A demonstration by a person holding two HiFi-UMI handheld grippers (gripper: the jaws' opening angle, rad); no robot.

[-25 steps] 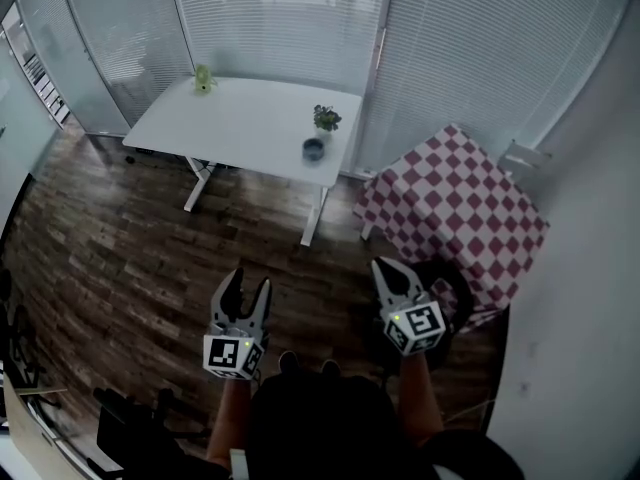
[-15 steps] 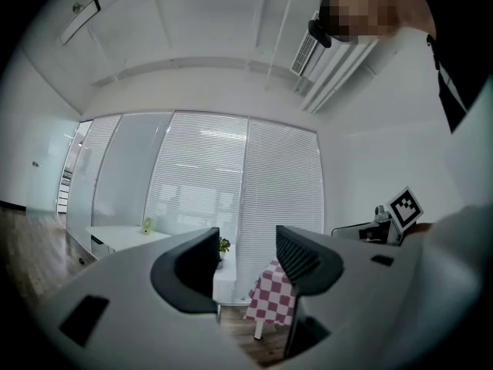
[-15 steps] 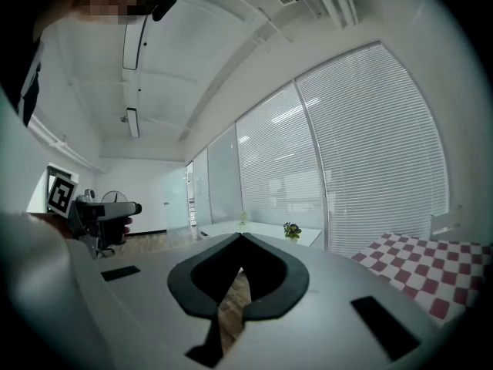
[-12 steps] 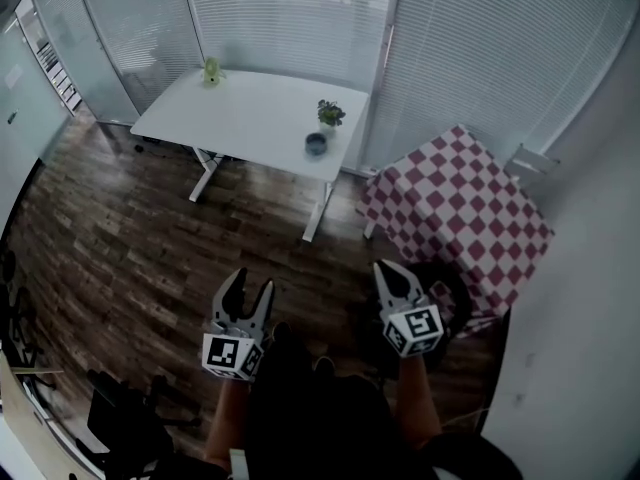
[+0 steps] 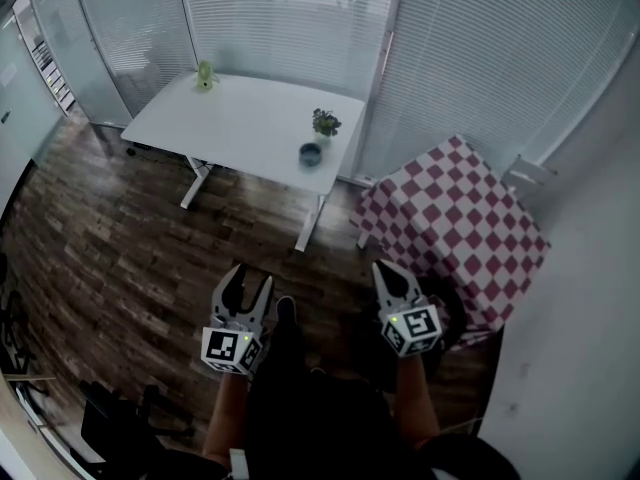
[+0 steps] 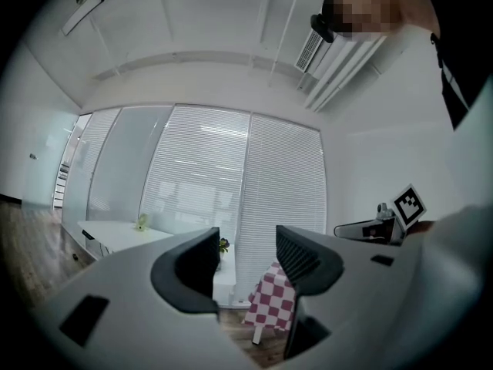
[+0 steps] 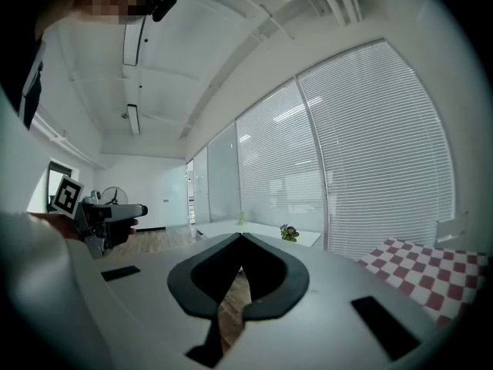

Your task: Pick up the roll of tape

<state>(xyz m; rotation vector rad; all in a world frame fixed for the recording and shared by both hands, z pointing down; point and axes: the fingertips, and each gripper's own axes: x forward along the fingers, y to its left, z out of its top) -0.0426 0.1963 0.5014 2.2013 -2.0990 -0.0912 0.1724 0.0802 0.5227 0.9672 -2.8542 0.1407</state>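
Closest in, both grippers hang low in front of the person's body, well short of anything to grasp. The left gripper (image 5: 250, 280) has its fingers apart with nothing between them; its own view shows only the room through the gap. The right gripper (image 5: 388, 271) has its fingers closed tip to tip on nothing, and a sliver of wood floor (image 5: 130, 248) shows below the tips.

Beyond the grippers lies open floor, then to the right a small table under a red-and-white checked cloth (image 5: 460, 218) with nothing visible on it. Farther off, against the blinds (image 5: 290, 18), stands the white surface (image 5: 230, 123). It carries a potted plant (image 5: 325, 121) near its right end, a small green thing (image 5: 204, 75) at the far left corner, and a small dark round thing (image 5: 311, 153) just in front of the plant. That round thing is most likely the roll of tape, though it is too small here to be sure.

The step in hand looks like the approach: walk to the right end of the white surface. The left gripper is ready as it is; the right would have to spread its fingers first. To do it well, come down over the roll from the near side, away from the plant, so a finger does not knock the pot. If it is a ring lying flat, straddle its wall or its whole width and close squarely — an off-centre pinch would likely slide it across the smooth top.
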